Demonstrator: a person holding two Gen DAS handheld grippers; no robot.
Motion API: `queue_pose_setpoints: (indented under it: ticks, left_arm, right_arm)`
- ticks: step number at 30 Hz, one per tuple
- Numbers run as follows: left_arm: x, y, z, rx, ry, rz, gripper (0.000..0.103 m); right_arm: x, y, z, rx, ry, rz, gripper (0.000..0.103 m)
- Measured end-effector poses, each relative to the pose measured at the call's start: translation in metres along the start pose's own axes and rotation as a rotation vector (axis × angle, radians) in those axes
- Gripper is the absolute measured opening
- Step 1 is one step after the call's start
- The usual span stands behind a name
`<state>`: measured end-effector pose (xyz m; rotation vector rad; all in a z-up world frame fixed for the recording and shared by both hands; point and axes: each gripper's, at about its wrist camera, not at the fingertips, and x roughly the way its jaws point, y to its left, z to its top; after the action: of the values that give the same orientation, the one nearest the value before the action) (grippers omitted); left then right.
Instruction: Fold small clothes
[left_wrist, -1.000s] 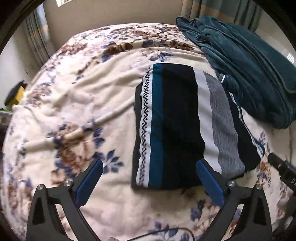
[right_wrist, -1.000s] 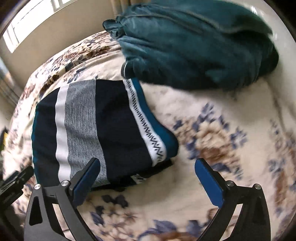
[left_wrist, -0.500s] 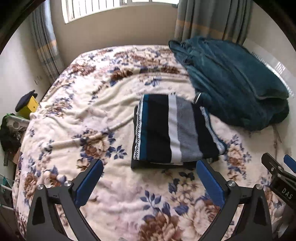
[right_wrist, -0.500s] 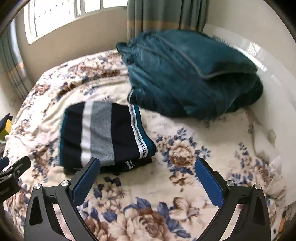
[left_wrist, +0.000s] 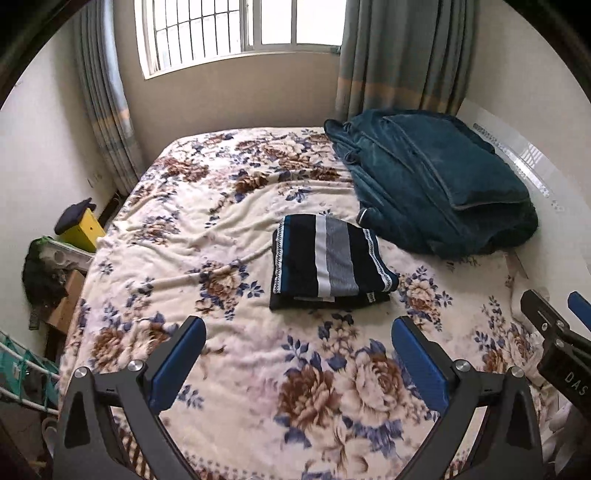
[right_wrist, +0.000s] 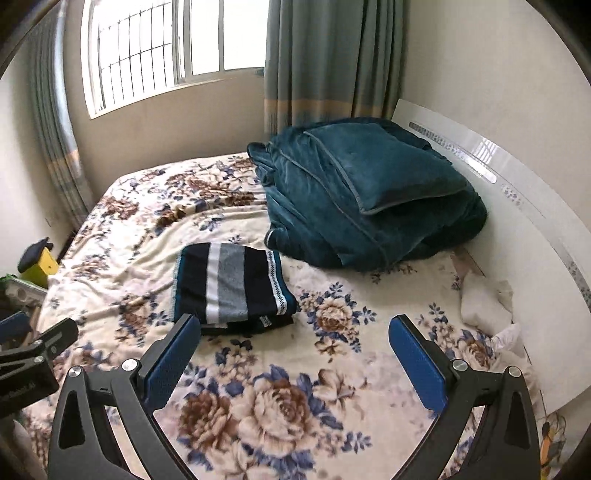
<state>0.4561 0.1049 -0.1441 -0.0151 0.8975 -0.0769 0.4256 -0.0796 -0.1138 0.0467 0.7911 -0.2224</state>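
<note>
My left fingers (left_wrist: 297, 354) are spread wide and hold nothing, and my right fingers (right_wrist: 293, 350) are spread just as wide, also empty, both above the bed (left_wrist: 229, 229). The folded striped garment (left_wrist: 328, 262) lies flat on the floral blanket (right_wrist: 280, 402) near the bed's middle, just beside a heaped teal quilt (right_wrist: 369, 192). On the other tool at the left view's right edge I read "DAS"; the lettering on the one in my right view is too blurred to read. A barred window (left_wrist: 236, 29), grey-blue curtains (right_wrist: 325, 59) and a white headboard (right_wrist: 532, 236) close the room.
</note>
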Motion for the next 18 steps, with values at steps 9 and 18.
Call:
queue_pose_setpoints:
  ticks: [9, 18]
  left_arm:
    - [-0.094, -0.003, -0.001, -0.004, -0.077, 0.001, 0.103]
    - [-0.150, -0.011, -0.007, -0.015, -0.129, -0.009, 0.103]
  right_arm:
    - [-0.120, -0.016, 0.006, -0.032, -0.064, 0.018, 0.103]
    - [-0.200, -0.023, 0.010, -0.051, -0.114, 0.042, 0.103]
